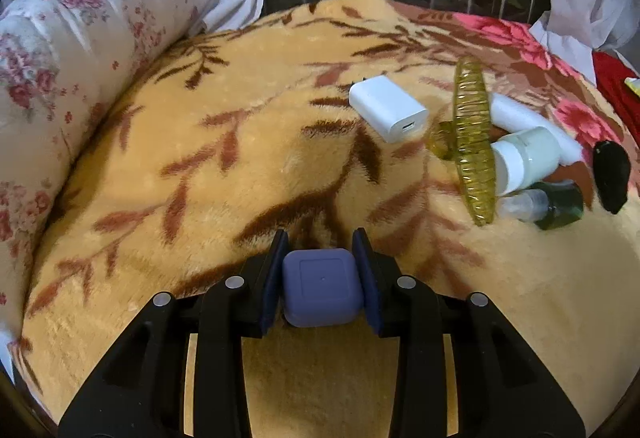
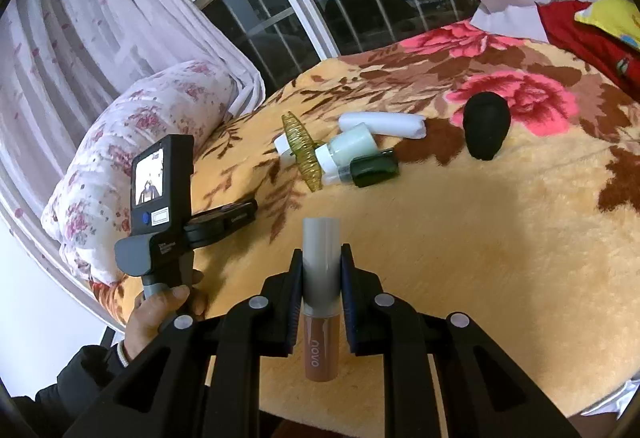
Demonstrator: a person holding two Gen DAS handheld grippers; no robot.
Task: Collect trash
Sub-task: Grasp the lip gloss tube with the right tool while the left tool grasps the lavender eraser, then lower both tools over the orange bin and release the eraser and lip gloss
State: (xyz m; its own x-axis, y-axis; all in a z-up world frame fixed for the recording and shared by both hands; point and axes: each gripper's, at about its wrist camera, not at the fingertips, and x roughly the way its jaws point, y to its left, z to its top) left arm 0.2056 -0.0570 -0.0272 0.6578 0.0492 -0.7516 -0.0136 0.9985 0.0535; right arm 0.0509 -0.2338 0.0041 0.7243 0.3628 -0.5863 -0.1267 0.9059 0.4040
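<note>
Plush blanket (image 1: 260, 166) (fuzzy), glossy plastic charger (image 1: 386, 108)

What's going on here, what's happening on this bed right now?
A person is clearing small items off a bed blanket with two handheld grippers. The left gripper is shut on a purple square case; the right gripper is shut on a grey-capped cosmetic tube. A white charger, yellow hair clip, small bottles and a black object lie on the blanket.

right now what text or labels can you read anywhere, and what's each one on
"novo": on the brown cosmetic tube with grey cap, clamped in the right gripper jaws.
Small white print on the black handheld gripper body at left: too blurred to read.
Left wrist view: no readable text.
</note>
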